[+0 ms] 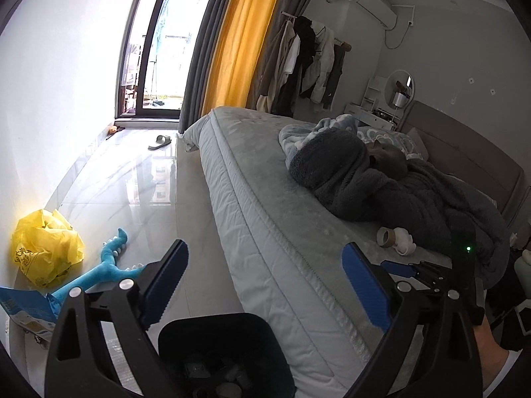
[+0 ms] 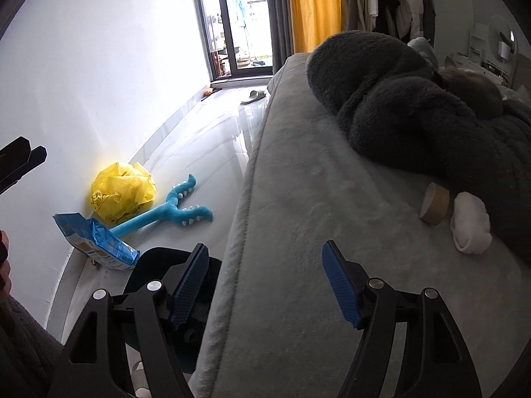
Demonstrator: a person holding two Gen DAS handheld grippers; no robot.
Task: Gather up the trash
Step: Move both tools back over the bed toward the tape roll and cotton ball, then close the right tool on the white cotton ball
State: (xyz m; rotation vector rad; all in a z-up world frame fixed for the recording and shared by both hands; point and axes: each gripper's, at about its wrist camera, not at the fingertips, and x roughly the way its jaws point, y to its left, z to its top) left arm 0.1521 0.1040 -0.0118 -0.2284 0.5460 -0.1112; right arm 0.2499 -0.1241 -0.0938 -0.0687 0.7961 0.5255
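A dark trash bin [image 1: 225,355] stands on the floor beside the bed, holding some grey scraps; it also shows in the right wrist view [image 2: 159,265]. My left gripper [image 1: 265,285] is open and empty above the bin and the bed edge. My right gripper [image 2: 265,285] is open and empty over the bed edge; it also shows at the right of the left wrist view [image 1: 411,270]. A brown tape roll [image 2: 434,207] and a white crumpled wad [image 2: 471,227] lie on the bed [image 2: 298,199] beside a dark blanket. A yellow plastic bag [image 2: 122,190] and a blue packet [image 2: 96,240] lie by the wall.
A blue plush toy [image 2: 169,212] lies on the tiled floor near the bag. A slipper [image 2: 254,96] lies near the glass door. The dark fleece blanket [image 2: 415,112] is piled on the bed. Clothes hang on a rack [image 1: 308,63] behind the bed.
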